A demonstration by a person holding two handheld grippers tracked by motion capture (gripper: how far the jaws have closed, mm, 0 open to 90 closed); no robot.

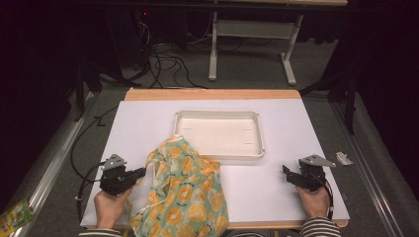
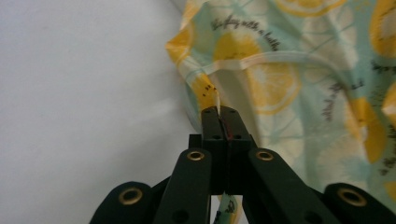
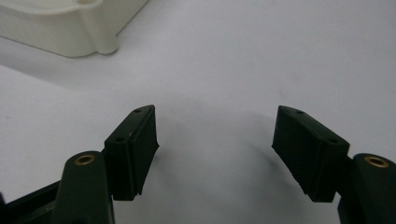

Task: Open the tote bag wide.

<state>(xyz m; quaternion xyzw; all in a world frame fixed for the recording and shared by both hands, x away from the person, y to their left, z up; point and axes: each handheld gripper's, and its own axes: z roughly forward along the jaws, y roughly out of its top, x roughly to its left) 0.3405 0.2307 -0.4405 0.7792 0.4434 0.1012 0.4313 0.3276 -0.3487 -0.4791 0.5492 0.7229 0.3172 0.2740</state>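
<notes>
White worktop [image 1: 276, 197], tray [image 1: 257, 148] mid-surface. Left tool [image 2: 219, 112] clamped on lemon-print cloth [image 1: 190, 197] hem, likely to lift it; right tool [image 3: 215, 149] jaws apart, idle.

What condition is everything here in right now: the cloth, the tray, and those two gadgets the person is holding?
Lemon-print cloth: crumpled in a heap on the table, one edge pinched.
Left hand-held gripper: jaws shut on the cloth's edge.
Right hand-held gripper: jaws wide open, nothing between them, over bare table.
White tray: upright, empty, its near left corner touched by the cloth.
</notes>
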